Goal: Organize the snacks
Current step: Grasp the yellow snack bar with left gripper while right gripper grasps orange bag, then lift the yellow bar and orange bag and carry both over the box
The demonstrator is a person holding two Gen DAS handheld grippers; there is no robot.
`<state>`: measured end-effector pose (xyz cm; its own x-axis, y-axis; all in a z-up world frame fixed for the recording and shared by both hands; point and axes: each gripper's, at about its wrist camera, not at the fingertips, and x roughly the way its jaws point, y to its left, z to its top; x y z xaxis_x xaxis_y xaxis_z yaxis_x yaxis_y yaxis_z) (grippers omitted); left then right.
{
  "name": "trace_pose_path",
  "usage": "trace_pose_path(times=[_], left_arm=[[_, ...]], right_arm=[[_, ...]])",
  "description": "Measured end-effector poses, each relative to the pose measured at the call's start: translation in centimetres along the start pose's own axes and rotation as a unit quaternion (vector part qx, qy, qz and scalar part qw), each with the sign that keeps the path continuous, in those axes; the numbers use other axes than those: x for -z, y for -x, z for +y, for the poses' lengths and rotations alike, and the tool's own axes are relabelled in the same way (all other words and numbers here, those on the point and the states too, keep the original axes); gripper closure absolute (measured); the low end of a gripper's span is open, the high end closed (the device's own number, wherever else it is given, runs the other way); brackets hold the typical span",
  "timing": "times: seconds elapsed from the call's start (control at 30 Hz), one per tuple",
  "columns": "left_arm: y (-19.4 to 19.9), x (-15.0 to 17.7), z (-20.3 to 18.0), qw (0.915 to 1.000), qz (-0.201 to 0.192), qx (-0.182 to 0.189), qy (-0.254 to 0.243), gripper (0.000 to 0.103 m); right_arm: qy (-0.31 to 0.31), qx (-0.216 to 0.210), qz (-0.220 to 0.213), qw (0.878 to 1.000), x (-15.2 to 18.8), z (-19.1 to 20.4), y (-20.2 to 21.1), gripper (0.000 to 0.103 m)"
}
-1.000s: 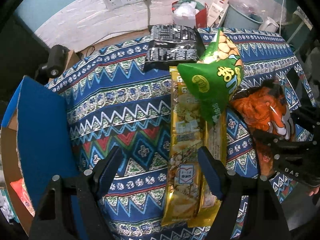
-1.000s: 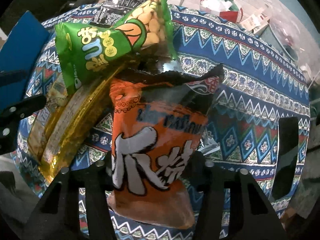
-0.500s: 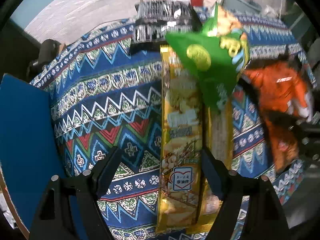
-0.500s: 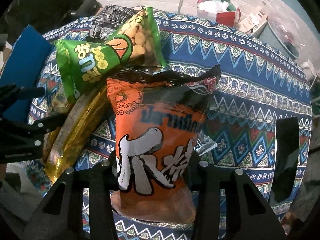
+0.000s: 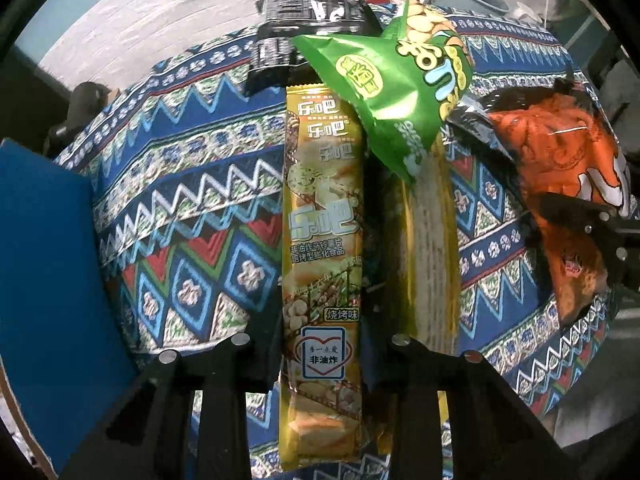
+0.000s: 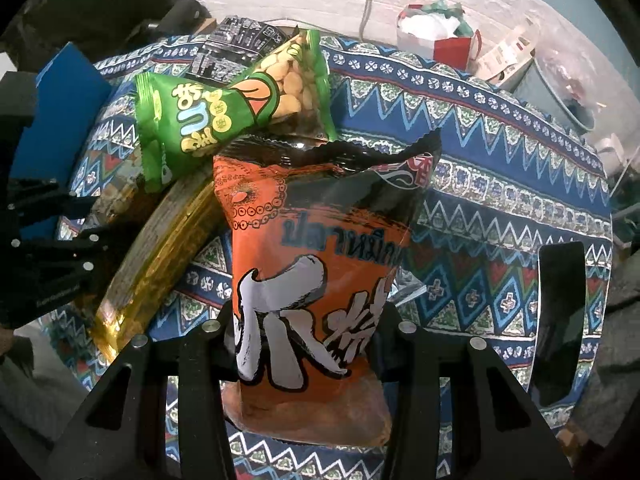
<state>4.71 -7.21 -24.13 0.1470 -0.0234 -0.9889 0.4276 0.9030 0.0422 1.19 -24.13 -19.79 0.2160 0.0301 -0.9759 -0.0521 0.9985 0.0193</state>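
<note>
1. Both views are evenly, rather dimly lit, with a cool bluish cast.
2. Glare streaks the green snack bag [image 5: 384, 92] and the orange packet [image 6: 316, 264] beside it.
3. Fisheye bending curves the patterned cloth [image 5: 192, 200] around the green snack bag; black vignette fills the corners.
4. Focus is sharp on the packets; the wall behind the green snack bag looks washed out.

- My right tongs [image 6: 306, 344] grip the lower part of the orange snack bag [image 6: 320, 248], pads pressing on both sides.
- At eleven o'clock from it, the green peanut bag [image 6: 224, 108] lies tilted across the long gold packet [image 6: 160, 248].
- A black packet [image 6: 236, 46] sits behind the green one, at twelve.
- My left tongs [image 6: 52, 240] show at nine o'clock, beside the gold packet.
- The patterned cloth [image 6: 500, 160] covers the worktop.
</note>
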Motion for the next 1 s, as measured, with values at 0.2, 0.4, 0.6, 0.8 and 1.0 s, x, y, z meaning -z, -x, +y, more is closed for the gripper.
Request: trace_pose_path(times=[0.2,0.4,0.6,0.8,1.0], left_arm=[[1.3,2.1,0.9,0.9999,-0.006,-0.012,0.005,0.072],[3.6,4.2,1.6,0.9995,-0.023,-0.019,0.012,0.072],[6.2,6.0,1.0,0.9985,-0.045,-0.023,0.018,0.072],[8.8,6.2,1.3,0.9965,-0.074,-0.028,0.024,0.072],[11.2,5.7,1.7,0.9924,-0.112,-0.044,0.024,0.072]], right_arm=[[0.000,0.005,-0.002,1.000,0.7,0.4,0.7,0.060],[0.004,0.003,-0.013,1.000,1.1,1.2,2.1,0.060],[0.008,0.002,-0.027,1.000,1.2,2.1,3.5,0.060],[0.013,0.001,-0.044,0.999,0.9,3.0,4.8,0.060],[0.018,-0.003,-0.057,0.998,0.5,3.7,5.8,0.060]])
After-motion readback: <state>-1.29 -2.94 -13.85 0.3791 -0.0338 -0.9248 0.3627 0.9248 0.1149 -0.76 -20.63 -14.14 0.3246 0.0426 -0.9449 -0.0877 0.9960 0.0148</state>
